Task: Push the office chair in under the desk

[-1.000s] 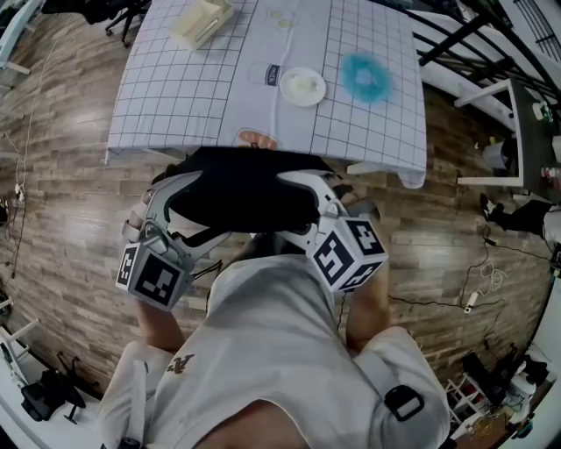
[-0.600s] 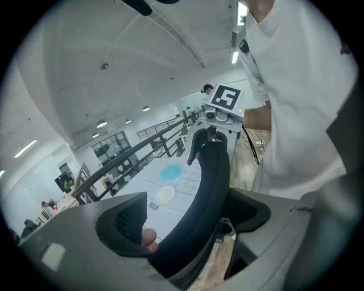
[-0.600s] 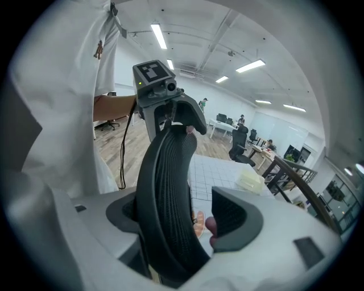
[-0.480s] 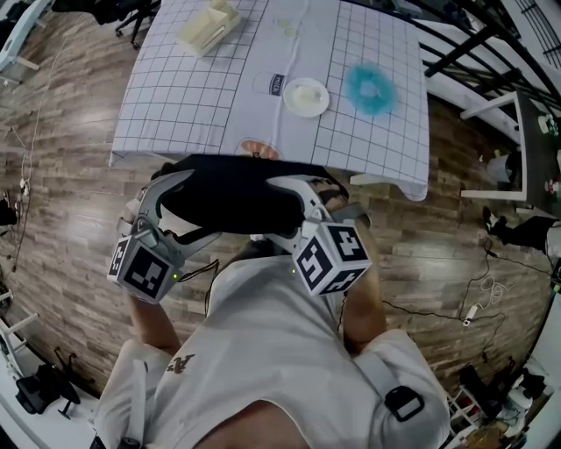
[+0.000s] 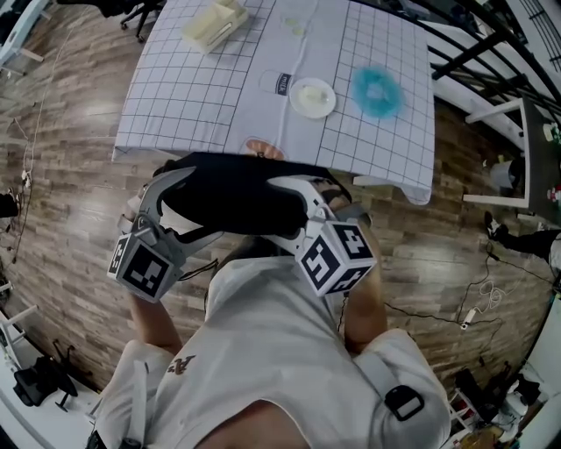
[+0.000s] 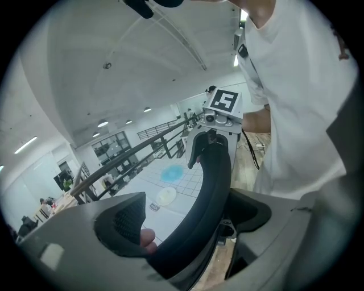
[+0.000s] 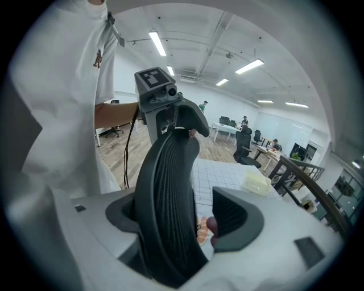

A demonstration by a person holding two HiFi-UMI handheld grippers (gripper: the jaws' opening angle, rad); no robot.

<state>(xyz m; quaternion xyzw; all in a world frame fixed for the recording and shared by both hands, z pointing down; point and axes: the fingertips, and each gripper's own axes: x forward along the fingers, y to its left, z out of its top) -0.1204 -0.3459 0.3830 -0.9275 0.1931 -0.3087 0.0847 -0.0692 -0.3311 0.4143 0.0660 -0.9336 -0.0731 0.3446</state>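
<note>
We take the layout from the head view. The office chair (image 5: 230, 230) stands at the near edge of the desk (image 5: 175, 105). The top of its black backrest (image 5: 237, 197) lies just at the hem of the gridded cloth. The seat is hidden under the backrest and the person's torso. Only this view shows the desk top as a whole: a white plate (image 5: 313, 96), a blue fluffy item (image 5: 379, 90) beside it, and a cream box (image 5: 215, 24) at the far corner.

The left gripper (image 5: 175, 188) and the right gripper (image 5: 294, 197) straddle opposite ends of the backrest. This view does not show how their jaws stand.

The gripper views show that. In the left gripper view the jaws have just been opening. The backrest edge runs between them, against one jaw and clear of the other pad. In the right gripper view the jaws stand apart in the same way, with a visible gap between the mesh and the far pad. Each gripper view also shows the other gripper's marker cube (image 6: 224, 102) at the far end of the backrest.
</note>
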